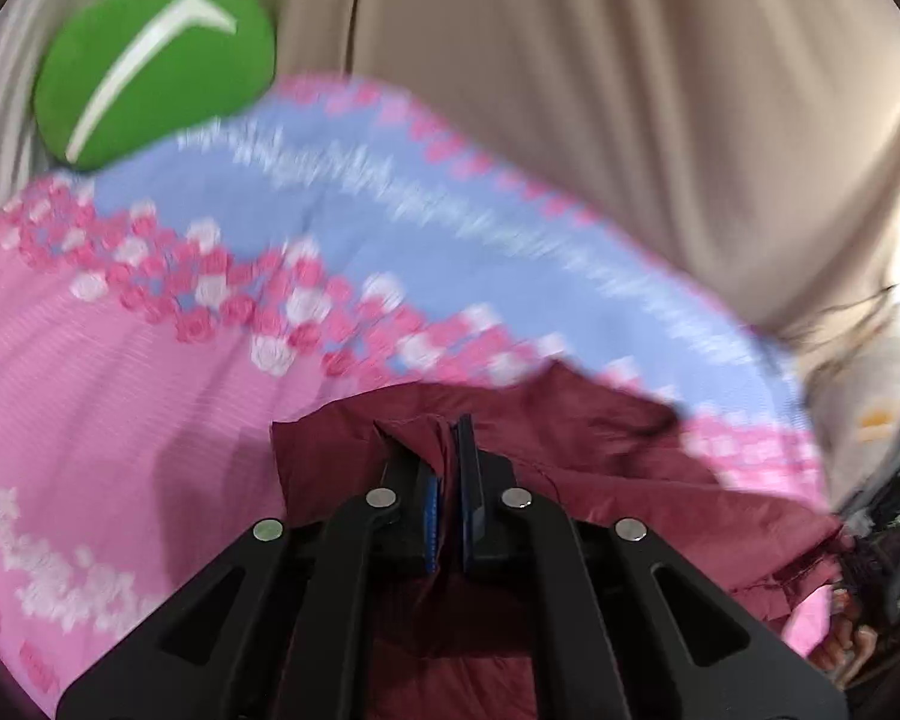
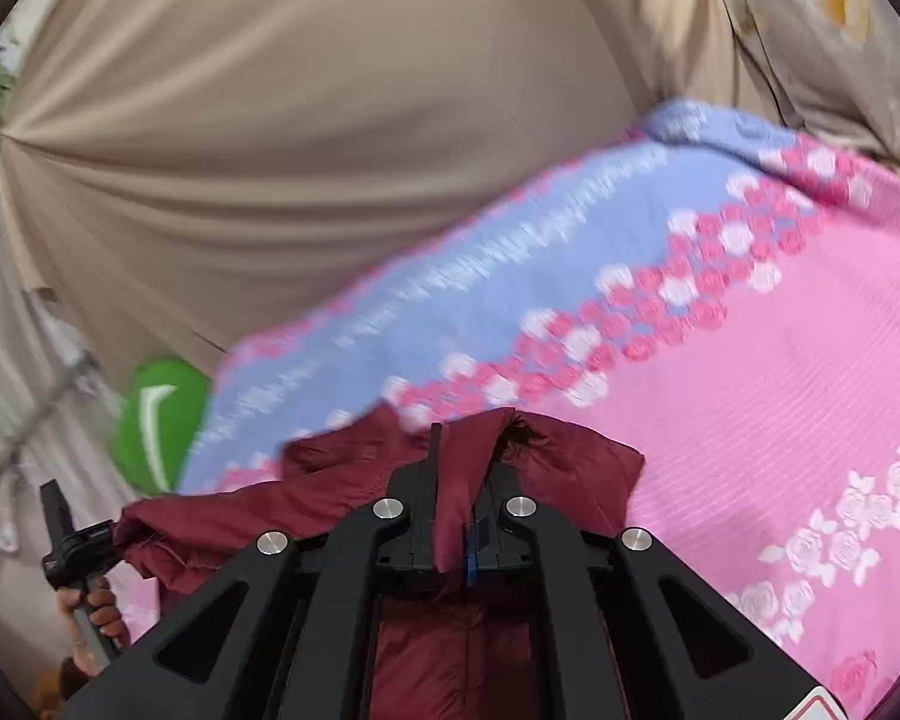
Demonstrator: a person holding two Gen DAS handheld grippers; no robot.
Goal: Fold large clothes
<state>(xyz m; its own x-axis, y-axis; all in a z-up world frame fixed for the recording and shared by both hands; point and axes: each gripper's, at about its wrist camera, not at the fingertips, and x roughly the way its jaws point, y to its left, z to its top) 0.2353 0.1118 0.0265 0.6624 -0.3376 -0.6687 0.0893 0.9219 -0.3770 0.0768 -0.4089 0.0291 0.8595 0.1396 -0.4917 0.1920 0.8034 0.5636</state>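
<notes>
Pink floral bedsheet (image 1: 120,372), beige curtain (image 1: 630,90) behind

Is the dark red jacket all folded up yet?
Not yet. The dark red jacket hangs bunched, pinched by the left gripper and right gripper above the pink bedspread.

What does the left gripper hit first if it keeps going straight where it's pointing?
Beyond the maroon garment clamped in the left gripper, probably the pink and blue floral bedsheet right ahead; depth is unclear in the blur.
</notes>
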